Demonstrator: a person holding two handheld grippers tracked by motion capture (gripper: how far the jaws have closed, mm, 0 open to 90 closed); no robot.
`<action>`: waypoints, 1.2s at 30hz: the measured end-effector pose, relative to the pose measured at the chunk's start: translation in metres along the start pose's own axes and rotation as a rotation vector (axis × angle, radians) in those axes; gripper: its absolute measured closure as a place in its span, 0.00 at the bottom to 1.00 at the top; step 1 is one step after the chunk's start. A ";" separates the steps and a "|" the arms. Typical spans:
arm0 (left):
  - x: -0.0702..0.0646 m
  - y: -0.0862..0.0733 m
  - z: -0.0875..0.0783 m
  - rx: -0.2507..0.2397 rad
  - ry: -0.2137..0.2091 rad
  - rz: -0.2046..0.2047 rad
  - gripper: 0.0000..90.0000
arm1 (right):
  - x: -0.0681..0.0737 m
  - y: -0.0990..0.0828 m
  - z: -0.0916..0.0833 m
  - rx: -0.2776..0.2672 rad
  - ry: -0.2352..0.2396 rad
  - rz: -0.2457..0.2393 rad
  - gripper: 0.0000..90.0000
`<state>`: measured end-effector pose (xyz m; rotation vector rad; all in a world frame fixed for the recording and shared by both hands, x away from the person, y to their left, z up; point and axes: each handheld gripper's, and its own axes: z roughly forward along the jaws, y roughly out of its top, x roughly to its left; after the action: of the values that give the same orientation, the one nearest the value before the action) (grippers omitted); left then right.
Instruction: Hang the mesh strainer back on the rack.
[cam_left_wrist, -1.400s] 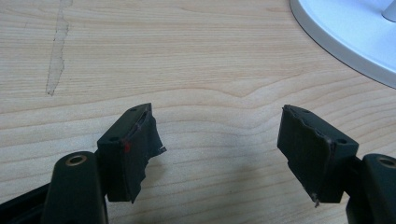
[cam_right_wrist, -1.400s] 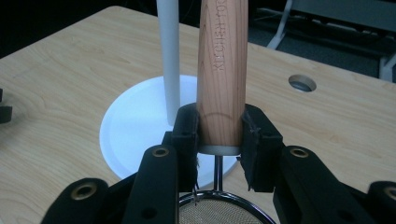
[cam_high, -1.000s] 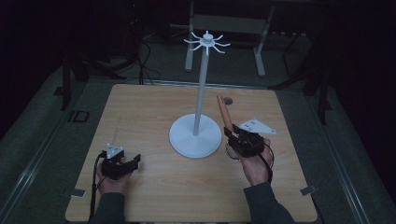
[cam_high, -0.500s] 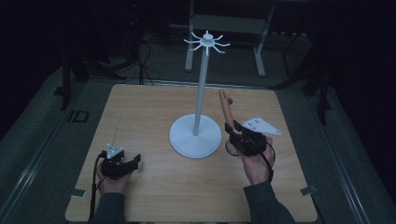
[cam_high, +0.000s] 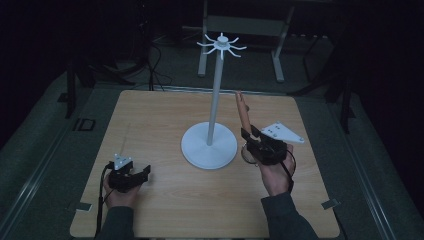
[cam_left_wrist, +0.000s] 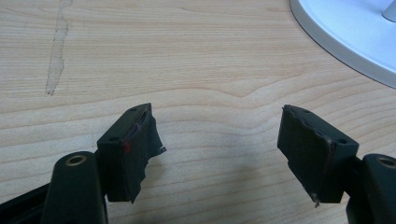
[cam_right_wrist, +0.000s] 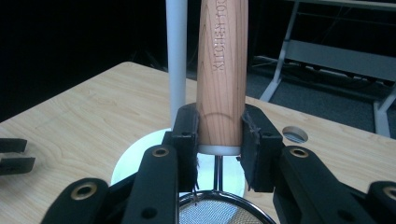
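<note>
Wood table (cam_high: 165, 125): pale top in the high view, dark floor round it, back of the room too dim to read.
Stand (cam_high: 215, 105): white, round base mid-table, thin pole, ring of hooks on top.
Right gripper (cam_high: 248, 136): just right of the base, jaws pointing up and away, clenched on a strainer's wooden handle (cam_high: 243, 111).
Handle, high view: leans up beside the pole, well below the hooks; touching the pole or not, cannot tell.
Mesh bowl (cam_high: 247, 154): a faint dark ring under the gripper, mostly hidden by it.
Grey plate (cam_high: 282, 133): on top of the right gripper, covers part of the body.
Left gripper (cam_high: 145, 173): near the table's front left corner, well apart from the stand; jaw gap too small to judge from here.

Left gripper view: both black pads spread wide, nothing between them, bare wood grain below.
Pads (cam_left_wrist: 135, 144): covering torn and frayed at the edges.
Base (cam_left_wrist: 345, 37): cut off at the upper right corner.
Table mark (cam_left_wrist: 57, 51): a pale streak, upper left.

Right gripper view: pads press both sides of the handle (cam_right_wrist: 222, 70) near its lower end.
Lettering: "KITCHEN" legible, the rest cut off at the top.
Mesh (cam_right_wrist: 219, 210): rim and wire neck below the jaws, bottom cut off.
Pole (cam_right_wrist: 177, 56): just behind the handle on its left, top out of frame.
Table hole (cam_right_wrist: 295, 134): right of the jaws.
</note>
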<state>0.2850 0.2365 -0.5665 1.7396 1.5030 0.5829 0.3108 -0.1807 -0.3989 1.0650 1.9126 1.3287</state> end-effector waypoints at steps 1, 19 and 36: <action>0.000 0.000 0.000 -0.001 0.000 0.000 0.31 | 0.000 0.001 0.000 -0.003 0.003 0.004 0.77; 0.000 0.000 0.000 0.001 -0.001 0.003 0.31 | 0.004 0.010 -0.006 -0.050 0.025 -0.004 0.77; 0.000 0.000 0.000 0.000 -0.001 0.002 0.31 | 0.001 0.020 -0.008 -0.074 0.077 0.013 0.77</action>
<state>0.2851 0.2367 -0.5665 1.7420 1.5006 0.5829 0.3097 -0.1798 -0.3773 1.0048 1.8990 1.4551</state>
